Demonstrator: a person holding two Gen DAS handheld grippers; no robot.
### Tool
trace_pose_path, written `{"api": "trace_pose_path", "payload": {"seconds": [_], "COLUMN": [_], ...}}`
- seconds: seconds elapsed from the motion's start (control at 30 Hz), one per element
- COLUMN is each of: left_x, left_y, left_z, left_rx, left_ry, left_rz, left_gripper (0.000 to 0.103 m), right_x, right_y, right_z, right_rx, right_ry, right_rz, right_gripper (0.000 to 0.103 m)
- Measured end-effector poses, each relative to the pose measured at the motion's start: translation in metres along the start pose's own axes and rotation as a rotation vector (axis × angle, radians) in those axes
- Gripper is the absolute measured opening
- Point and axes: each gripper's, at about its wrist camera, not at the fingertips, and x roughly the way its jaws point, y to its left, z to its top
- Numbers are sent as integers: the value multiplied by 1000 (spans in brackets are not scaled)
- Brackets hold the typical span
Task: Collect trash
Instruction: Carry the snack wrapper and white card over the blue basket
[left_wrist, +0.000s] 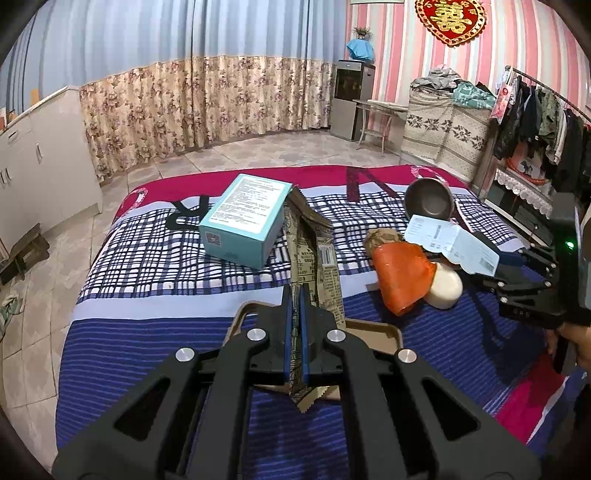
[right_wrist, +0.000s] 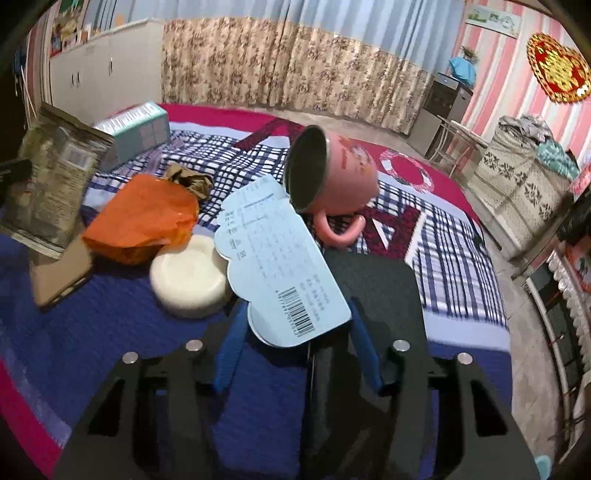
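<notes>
Left hand-held gripper (left_wrist: 295, 295) is clamped on the snack wrapper (left_wrist: 314, 251), held above the brown tray (left_wrist: 384, 338) on the bed (left_wrist: 147, 332); its long axis runs away from me, far end tilted up. I judge collecting barely begun: orange bag (right_wrist: 142, 218) and box (right_wrist: 136, 127) remain. Right hand-held gripper (right_wrist: 295, 317) stands apart, the blue paper tag (right_wrist: 280, 266) lying across it, barcode end nearest me.

- Before the left gripper (left_wrist: 295, 314) the teal box (left_wrist: 245, 218) stands in the way.
- The orange bag (left_wrist: 402, 275), white round lid (left_wrist: 445, 290) and pink mug (right_wrist: 332, 177) crowd the right side.
- The striped blue bedspread (left_wrist: 147, 332) at near left is free.
</notes>
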Motion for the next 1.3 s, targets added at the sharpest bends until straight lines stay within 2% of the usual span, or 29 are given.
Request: {"api": "trace_pose_path", "payload": {"seconds": [0.33,0.57,0.73,1.03,1.3], "left_x": [-24,-43,-51,-56,-53], "left_y": [-38,-93,-146,-257,-341], "left_z": [5,13,16,2,-17], "left_rx": [29,84,116,218,307], "left_ry": [-47,-91,-111,-126,-102], "left_rz": [-57,-123,-209,-369,-480], "left_gripper": [2,2,2,2,2], "right_x": [-75,-133,-170,-230,-259], "right_y": [-35,-78,-119,-187,-231], "right_z": [-60,-111,-146,-219,-272], "right_rx": [172,301,382,521,637], "right_ry": [-104,-148,-157,-138,-121], "right_rz": [-39,-165,-275,-460,-560], "right_gripper": [54,54,54,54,54]}}
